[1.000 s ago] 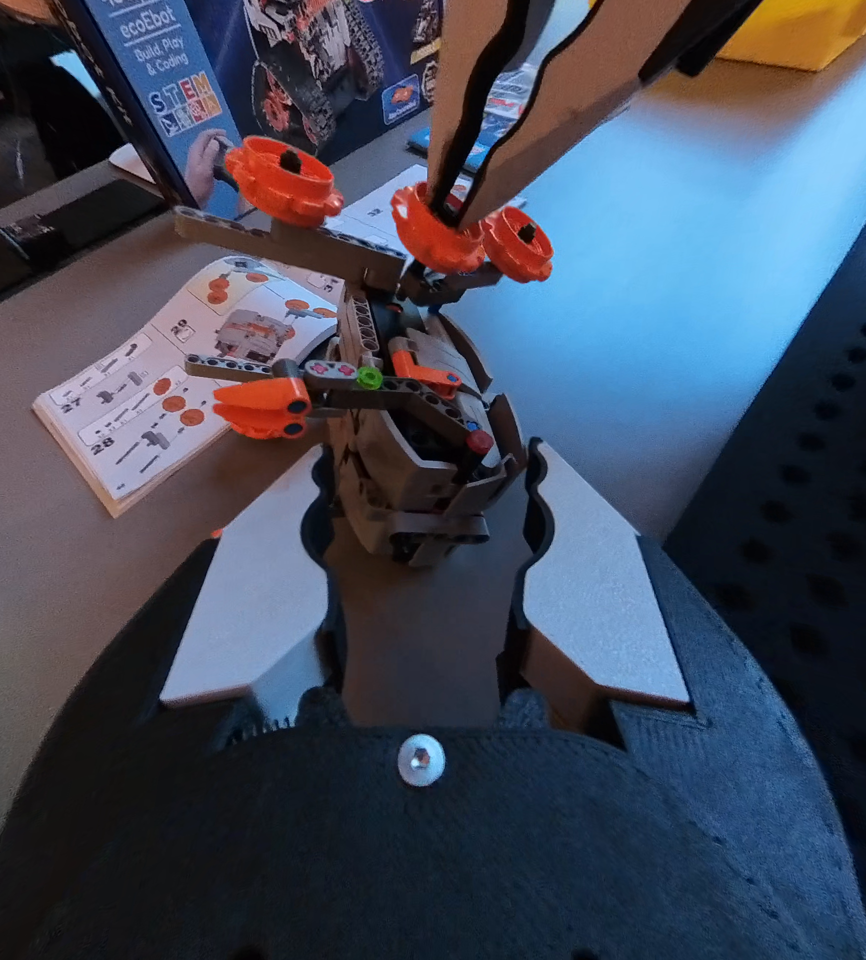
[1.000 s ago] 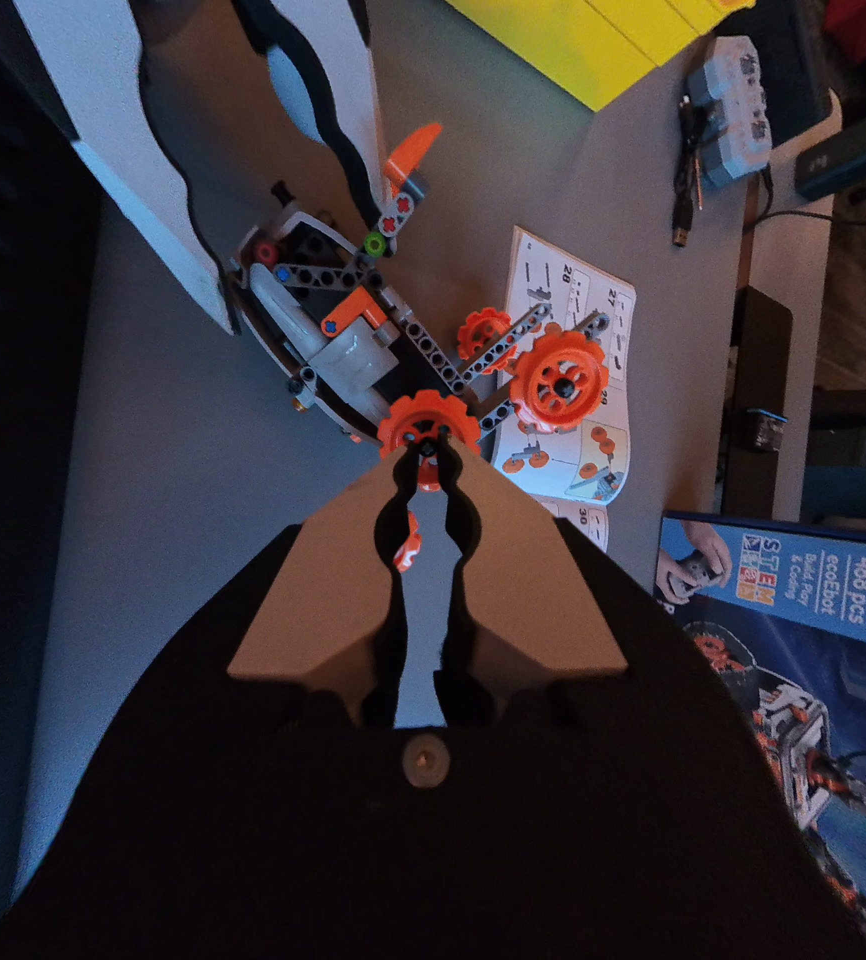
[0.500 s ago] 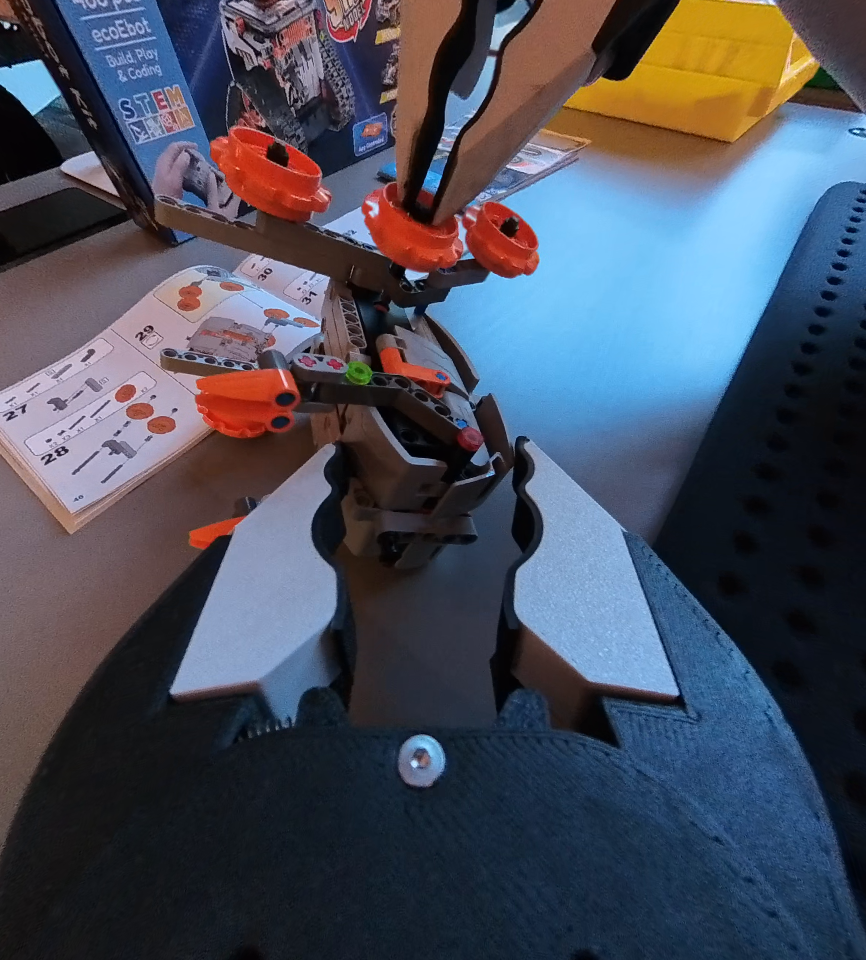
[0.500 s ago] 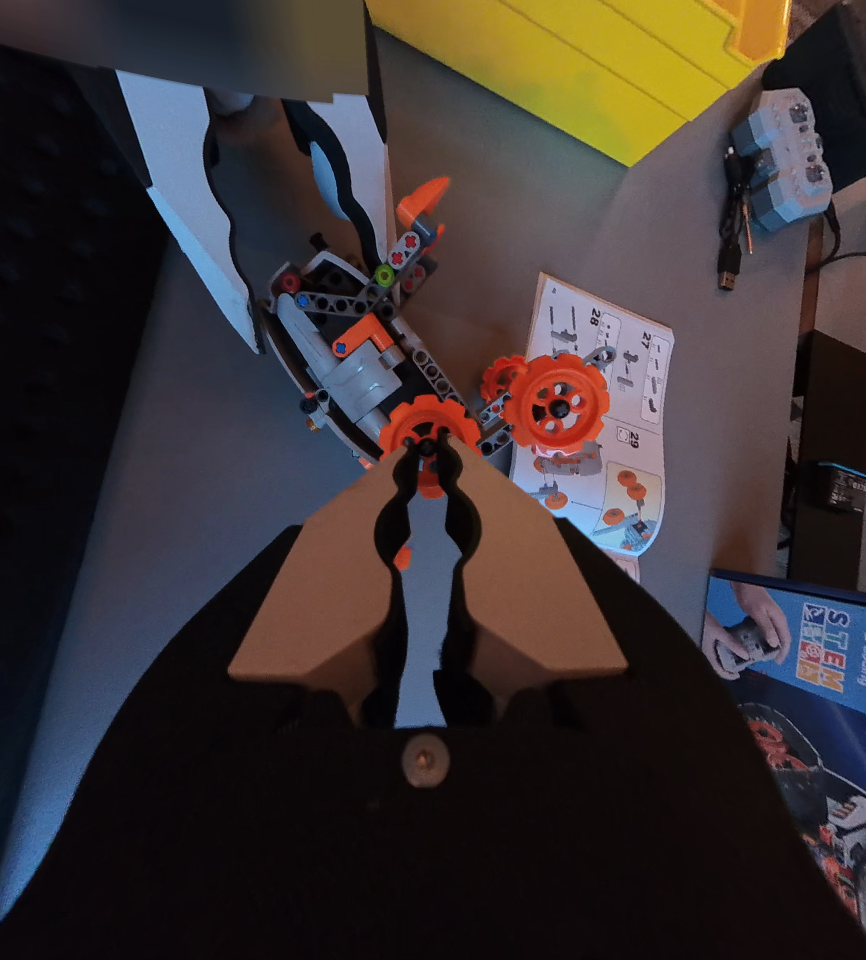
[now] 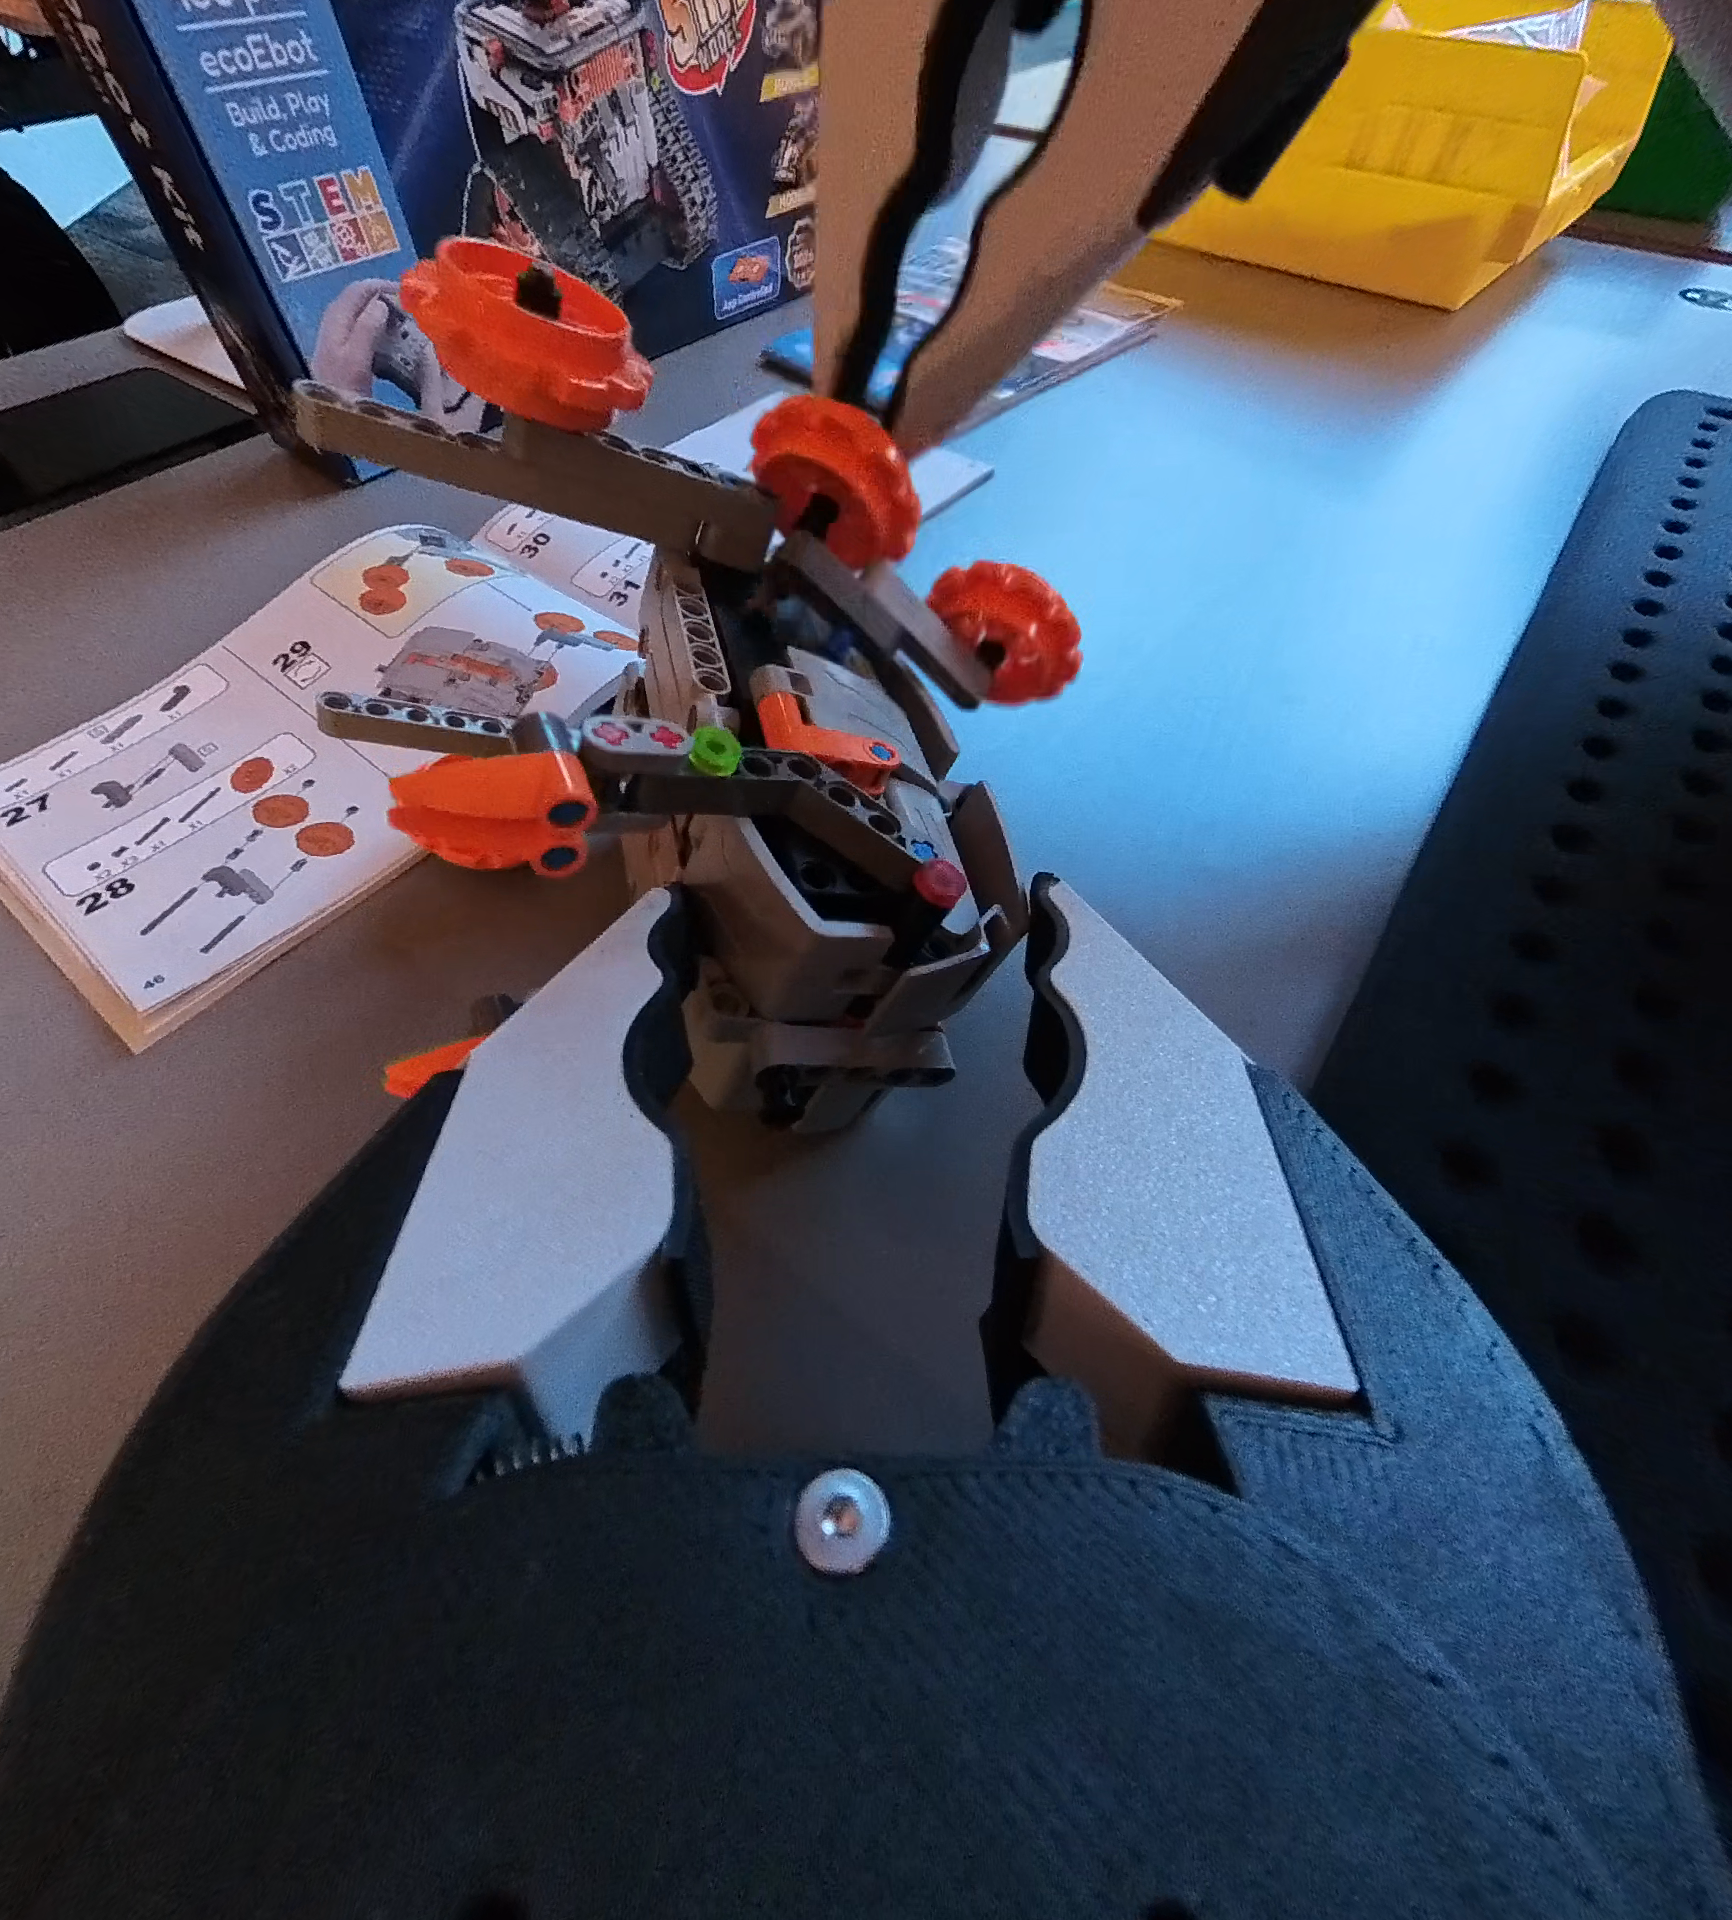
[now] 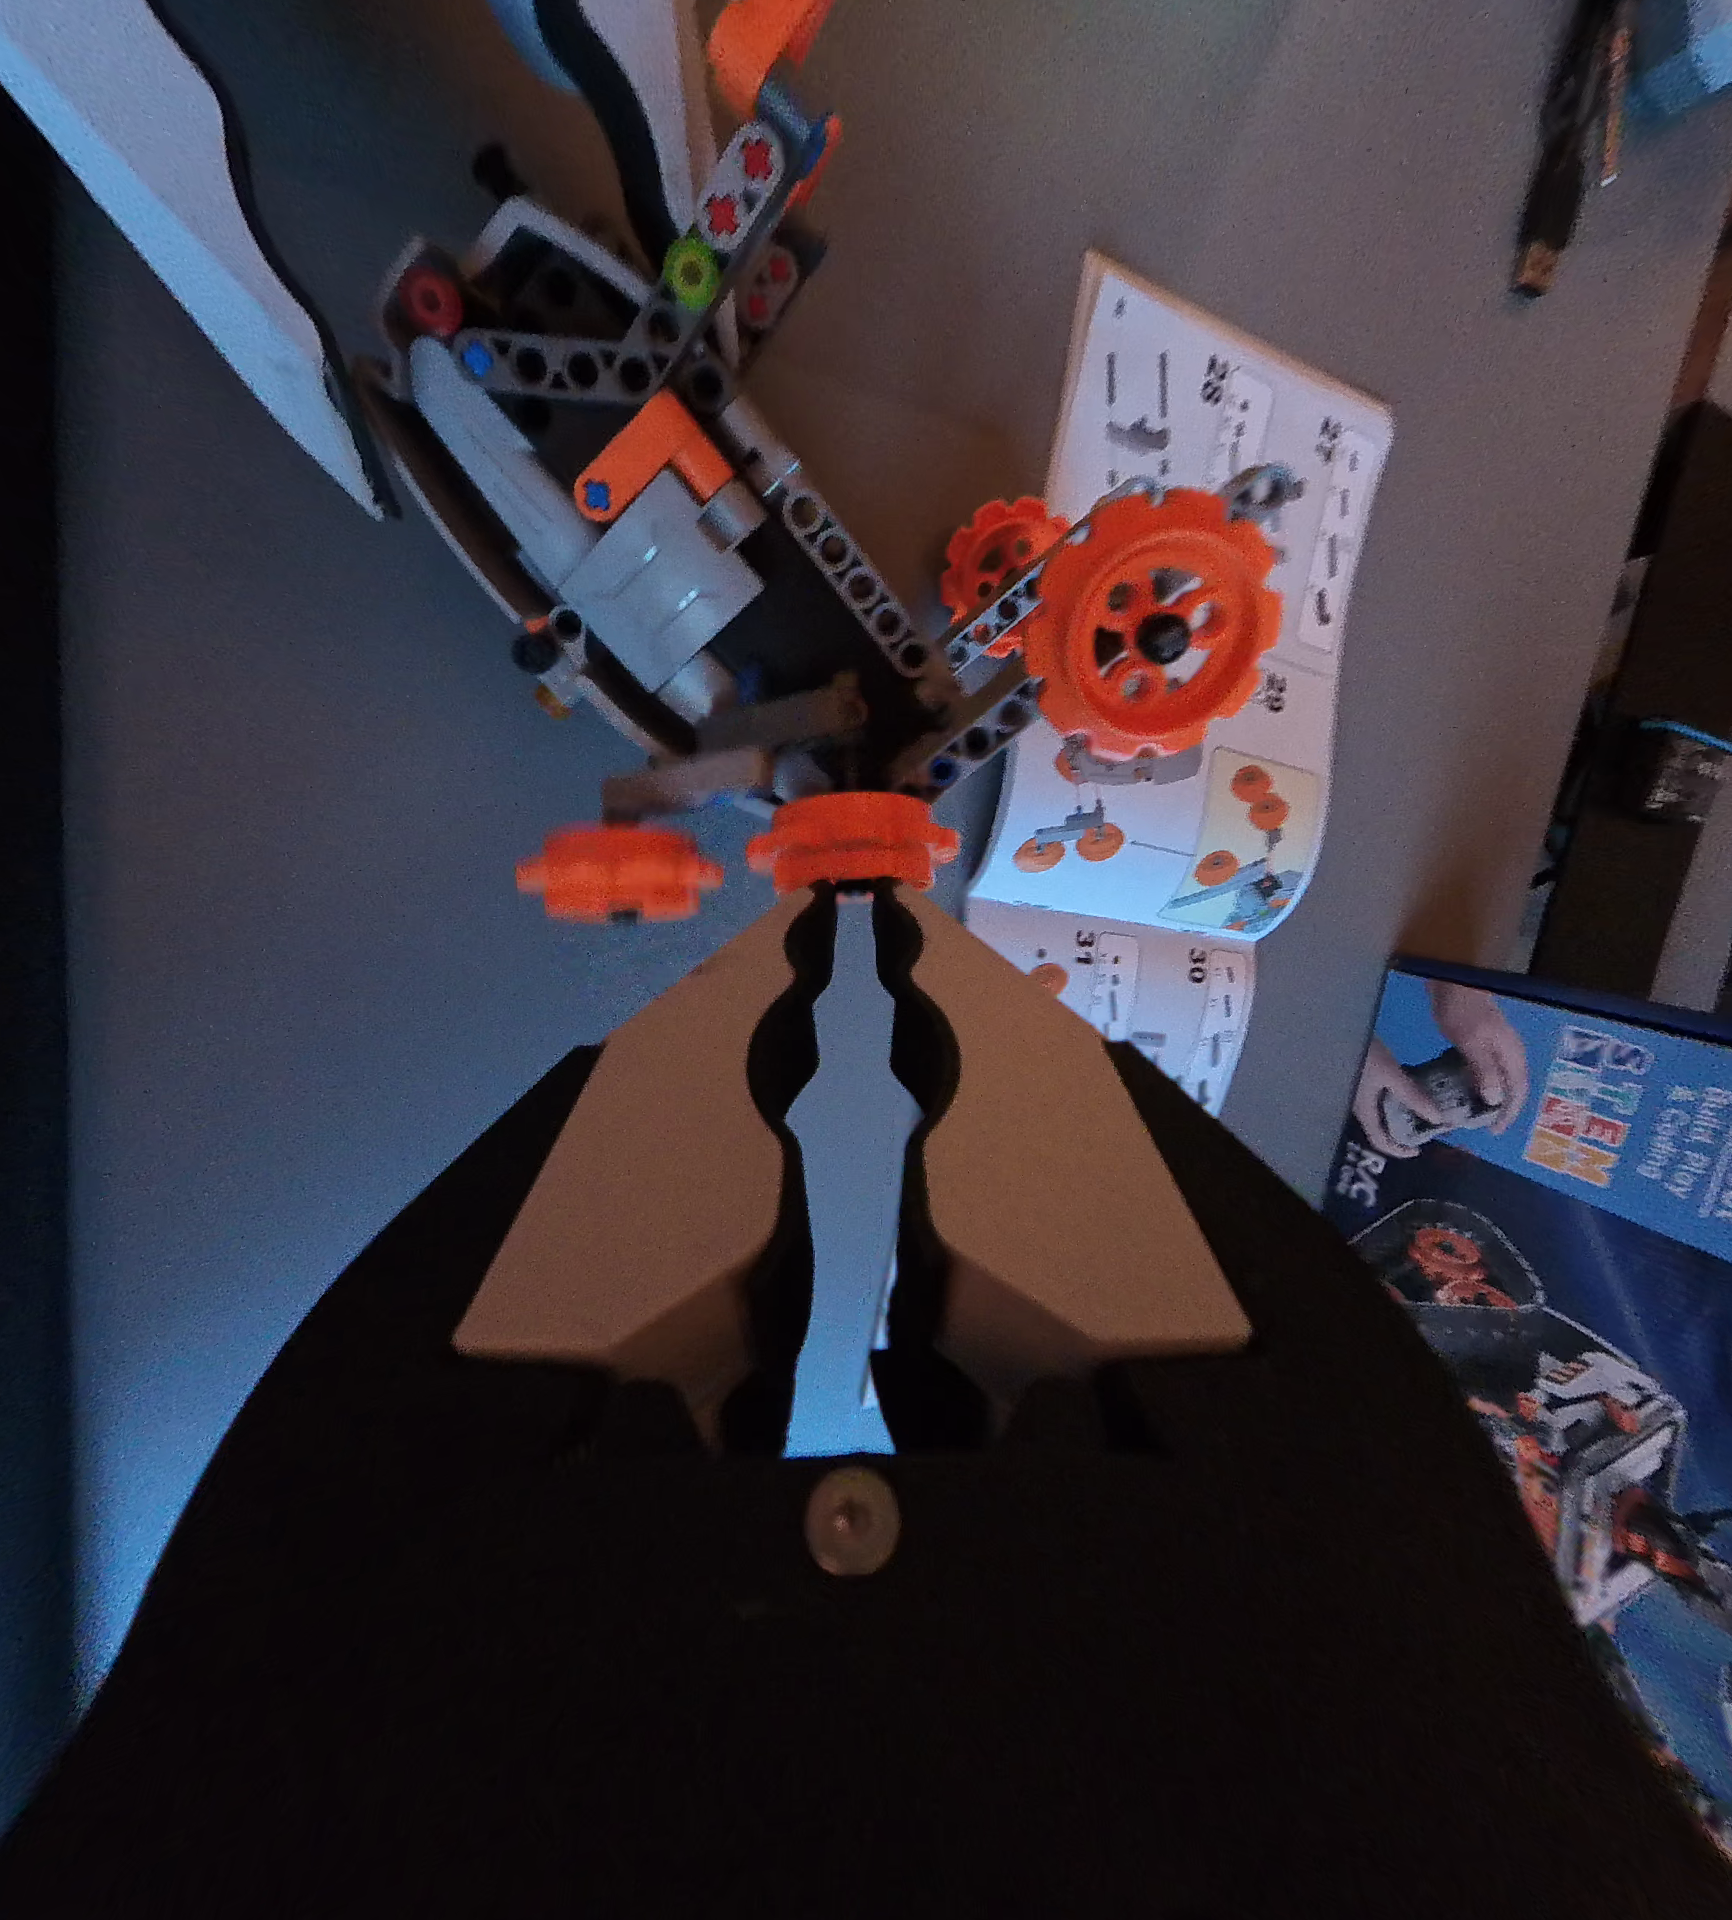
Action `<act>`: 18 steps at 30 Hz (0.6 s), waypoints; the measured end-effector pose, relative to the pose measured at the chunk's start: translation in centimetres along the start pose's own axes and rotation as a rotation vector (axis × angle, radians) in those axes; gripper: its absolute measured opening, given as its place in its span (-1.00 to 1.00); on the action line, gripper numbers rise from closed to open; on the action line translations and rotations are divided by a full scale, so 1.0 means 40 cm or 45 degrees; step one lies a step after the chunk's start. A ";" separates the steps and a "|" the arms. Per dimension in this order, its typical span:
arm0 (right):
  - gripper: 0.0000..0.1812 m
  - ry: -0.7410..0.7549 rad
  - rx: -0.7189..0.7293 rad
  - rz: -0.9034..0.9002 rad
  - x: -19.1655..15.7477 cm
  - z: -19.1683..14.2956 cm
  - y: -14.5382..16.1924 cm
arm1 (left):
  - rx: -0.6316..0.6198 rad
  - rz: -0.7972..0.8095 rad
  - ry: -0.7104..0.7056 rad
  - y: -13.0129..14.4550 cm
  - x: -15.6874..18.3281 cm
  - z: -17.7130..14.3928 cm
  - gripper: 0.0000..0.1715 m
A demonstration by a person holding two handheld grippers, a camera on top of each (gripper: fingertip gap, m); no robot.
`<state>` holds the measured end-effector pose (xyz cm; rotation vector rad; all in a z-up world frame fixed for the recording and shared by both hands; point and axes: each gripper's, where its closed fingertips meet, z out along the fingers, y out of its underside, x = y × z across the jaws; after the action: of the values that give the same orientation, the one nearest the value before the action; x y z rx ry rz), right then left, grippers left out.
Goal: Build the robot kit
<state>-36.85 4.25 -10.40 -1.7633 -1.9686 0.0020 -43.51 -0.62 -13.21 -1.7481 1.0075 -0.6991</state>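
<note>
A grey building-brick model point(image 5: 820, 935) with orange parts stands on the grey table point(image 5: 1257, 644). My left gripper point(image 5: 846, 925) is shut on the model's lower body, one finger on each side. A grey beam on top carries a large orange gear point(image 5: 519, 332), a middle orange gear point(image 5: 831, 478) and a small one point(image 5: 1007, 634). My right gripper point(image 5: 877, 410) comes down from above. In the right wrist view the right gripper point(image 6: 846, 899) is pinched on a small black pin at the hub of the middle gear point(image 6: 851, 831), seen edge-on. The model's body point(image 6: 633, 582) lies beyond.
An open instruction booklet point(image 5: 166, 790) lies left of the model. A blue kit box point(image 5: 529, 135) stands behind it and a yellow bin point(image 5: 1413, 156) at the back right. A black perforated mat point(image 5: 1620, 935) covers the right. A loose orange piece point(image 5: 426, 1070) lies by my left finger. One gripper's finger ends stand about 10 cm off the other's.
The arm with the middle and small gears has swung down and to the right, so both gears now show edge-on to the right wrist camera. The right gripper followed, still pinched at the hub. The left grip is unchanged.
</note>
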 end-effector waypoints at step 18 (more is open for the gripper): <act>-0.80 -0.223 0.432 0.474 -0.043 0.043 -0.018 | 0.003 -0.017 -0.076 0.002 -0.023 -0.009 -0.27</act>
<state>-38.07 3.08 -12.30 -1.9134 -1.6024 0.5968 -44.29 0.00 -13.15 -1.7648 0.9544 -0.6528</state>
